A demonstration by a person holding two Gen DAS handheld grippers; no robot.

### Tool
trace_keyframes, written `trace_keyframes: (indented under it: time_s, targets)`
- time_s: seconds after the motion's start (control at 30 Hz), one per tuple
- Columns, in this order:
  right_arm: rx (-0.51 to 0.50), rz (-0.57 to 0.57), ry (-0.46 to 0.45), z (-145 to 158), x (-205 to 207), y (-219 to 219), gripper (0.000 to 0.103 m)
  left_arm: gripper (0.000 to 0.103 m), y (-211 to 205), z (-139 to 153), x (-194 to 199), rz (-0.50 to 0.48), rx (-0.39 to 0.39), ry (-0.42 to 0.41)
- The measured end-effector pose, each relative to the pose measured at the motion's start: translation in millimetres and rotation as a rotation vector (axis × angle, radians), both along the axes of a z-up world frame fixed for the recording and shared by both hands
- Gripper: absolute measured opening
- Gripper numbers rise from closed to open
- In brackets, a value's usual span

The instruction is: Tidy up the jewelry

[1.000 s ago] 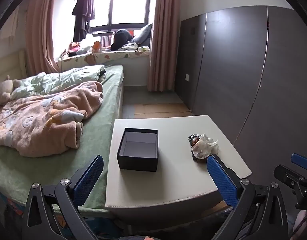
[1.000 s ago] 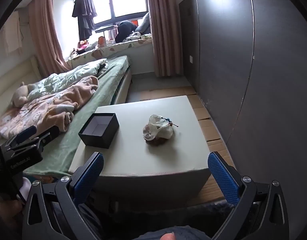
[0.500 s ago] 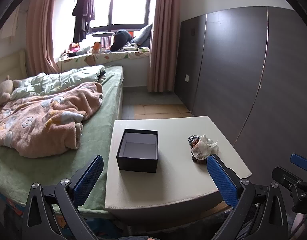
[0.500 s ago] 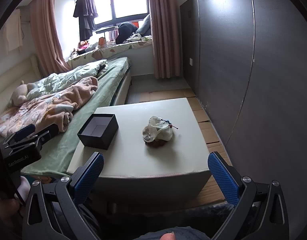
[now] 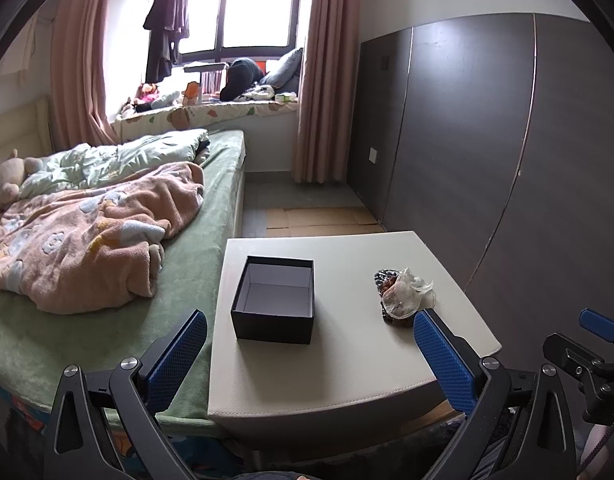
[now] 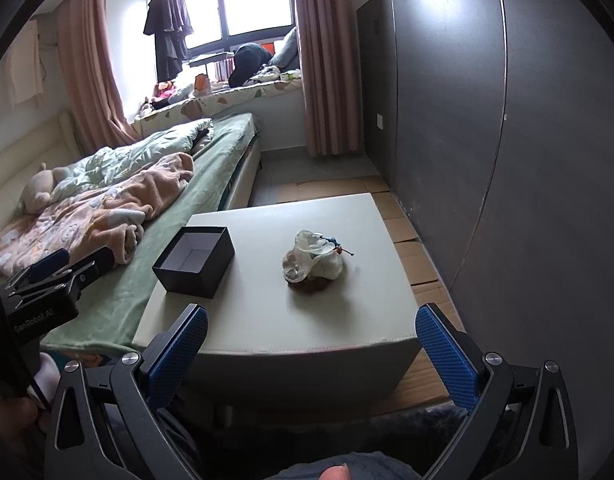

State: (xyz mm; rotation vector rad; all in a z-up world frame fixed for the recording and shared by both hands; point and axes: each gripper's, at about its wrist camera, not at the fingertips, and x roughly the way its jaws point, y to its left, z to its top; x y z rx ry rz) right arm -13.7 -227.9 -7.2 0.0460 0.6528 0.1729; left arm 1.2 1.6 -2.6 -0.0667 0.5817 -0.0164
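An open black box with a pale empty inside sits on the left half of a low white table. On the right half lies a heap of beaded jewelry under clear plastic bags. My left gripper hangs open in front of the table's near edge, nothing between its blue pads. My right gripper is open too, short of the near edge, facing the heap. Each gripper shows at the other view's border.
A bed with a pink blanket runs along the table's left side. A dark wardrobe wall stands close on the right. Cardboard sheets cover the floor beyond the table. A window seat with clutter lies at the back.
Both views have shifted only slightly; the right wrist view sits a little farther back from the table. The box and the heap have not moved.
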Motion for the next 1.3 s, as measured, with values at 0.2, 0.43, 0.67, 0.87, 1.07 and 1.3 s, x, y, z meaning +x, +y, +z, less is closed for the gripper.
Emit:
trace_keyframes:
  time_s: [0.2, 0.43, 0.67, 0.87, 1.07, 1.3]
  targets:
    - [-0.001, -0.006, -0.001, -0.5, -0.5, -0.4, 0.103, 0.103, 0.6, 0.2, -0.3, 0.0, -0.001, -0.001]
    - [0.005, -0.015, 0.003, -3.0, -0.7, -1.0, 0.103, 0.103, 0.6, 0.4, -1.3, 0.001, -0.007, -0.004]
    - [0.035, -0.021, 0.013, -5.6, -0.5, -7.0, 0.103, 0.103, 2.8, 2.0, -8.1, 0.007, -0.021, -0.007]
    - [0.037, -0.021, 0.012, -6.0, -0.4, -7.7, 0.103, 0.103, 4.8, 5.0, -11.3, 0.006, -0.022, -0.013]
    - [0.036, -0.021, 0.008, -7.3, -0.6, -7.2, 0.103, 0.103, 4.8, 5.0, -12.7, 0.006, -0.012, -0.019]
    - [0.039, -0.023, 0.01, -8.9, -1.8, -7.6, 0.103, 0.103, 4.0, 3.5, -11.9, 0.007, -0.017, -0.018]
